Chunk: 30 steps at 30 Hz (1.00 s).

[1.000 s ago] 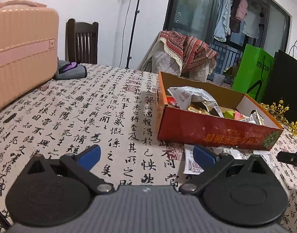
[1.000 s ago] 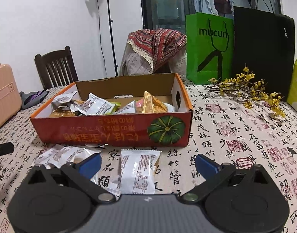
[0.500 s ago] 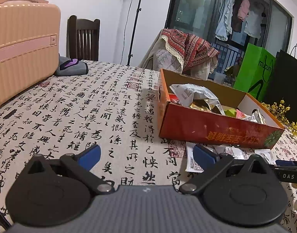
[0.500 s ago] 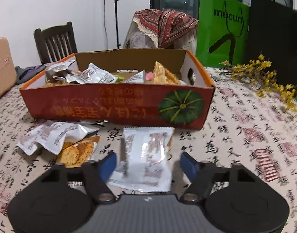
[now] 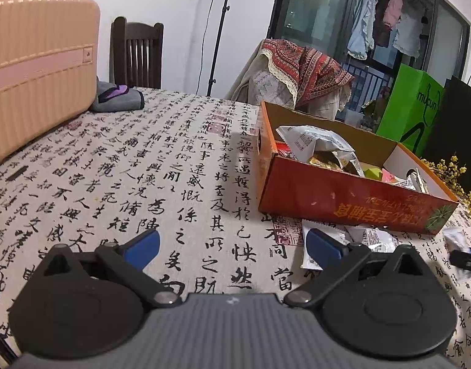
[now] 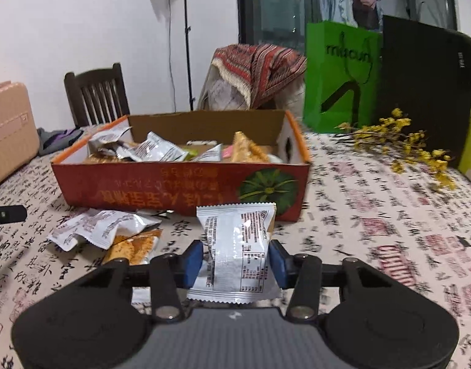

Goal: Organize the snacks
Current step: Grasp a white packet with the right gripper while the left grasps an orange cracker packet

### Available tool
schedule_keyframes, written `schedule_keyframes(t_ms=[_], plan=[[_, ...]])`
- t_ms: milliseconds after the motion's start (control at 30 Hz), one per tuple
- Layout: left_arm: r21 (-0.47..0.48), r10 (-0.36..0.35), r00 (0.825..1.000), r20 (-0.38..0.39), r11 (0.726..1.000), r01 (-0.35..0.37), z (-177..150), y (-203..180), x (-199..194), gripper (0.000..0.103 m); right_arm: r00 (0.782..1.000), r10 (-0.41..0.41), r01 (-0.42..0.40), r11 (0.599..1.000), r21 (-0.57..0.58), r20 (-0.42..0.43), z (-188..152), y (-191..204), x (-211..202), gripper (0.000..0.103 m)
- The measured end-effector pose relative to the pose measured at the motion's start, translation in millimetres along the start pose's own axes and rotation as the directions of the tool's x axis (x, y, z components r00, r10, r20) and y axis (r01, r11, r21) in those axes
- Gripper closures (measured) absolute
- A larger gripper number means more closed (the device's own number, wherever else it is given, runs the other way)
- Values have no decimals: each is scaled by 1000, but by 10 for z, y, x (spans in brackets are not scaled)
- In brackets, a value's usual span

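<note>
An orange-red cardboard box holding several snack packets stands mid-table, also in the left wrist view. My right gripper has a white snack packet upright between its blue pads. Its jaws are closing, and the pads press the packet's sides just in front of the box. More loose packets and an orange cracker packet lie on the cloth to the left. My left gripper stands open over the bare tablecloth left of the box, with nothing between its fingers.
A pink suitcase and a grey cloth bundle sit at the table's far left. A green paper bag, a black bag and yellow flower sprigs are behind and right of the box. A wooden chair stands beyond the table.
My right gripper's jaws narrowed from wide open onto the white packet, which now stands raised off the cloth. The left gripper has stayed where it was, still open.
</note>
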<state>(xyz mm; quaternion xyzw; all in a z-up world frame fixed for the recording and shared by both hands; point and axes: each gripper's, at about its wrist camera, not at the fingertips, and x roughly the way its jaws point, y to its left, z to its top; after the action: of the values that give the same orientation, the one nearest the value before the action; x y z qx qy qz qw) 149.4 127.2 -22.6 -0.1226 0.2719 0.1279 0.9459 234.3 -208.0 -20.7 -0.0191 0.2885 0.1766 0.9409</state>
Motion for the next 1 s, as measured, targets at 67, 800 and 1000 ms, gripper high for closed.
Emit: schedule_keyframes(t_ms=[67, 800, 1000], plan=[[21, 12, 1000, 2, 1000, -12, 9, -55, -25, 0, 1000, -10, 10, 1000, 22, 5, -35, -127, -26, 57], [116, -138, 970, -202, 980, 163, -207, -1444, 50, 0, 998, 3, -15, 979, 202, 60, -162, -539, -95, 57], [84, -108, 964, -244, 988, 132, -219, -1635, 243, 0, 998, -19, 5, 974, 224, 64, -172, -582, -111, 57]])
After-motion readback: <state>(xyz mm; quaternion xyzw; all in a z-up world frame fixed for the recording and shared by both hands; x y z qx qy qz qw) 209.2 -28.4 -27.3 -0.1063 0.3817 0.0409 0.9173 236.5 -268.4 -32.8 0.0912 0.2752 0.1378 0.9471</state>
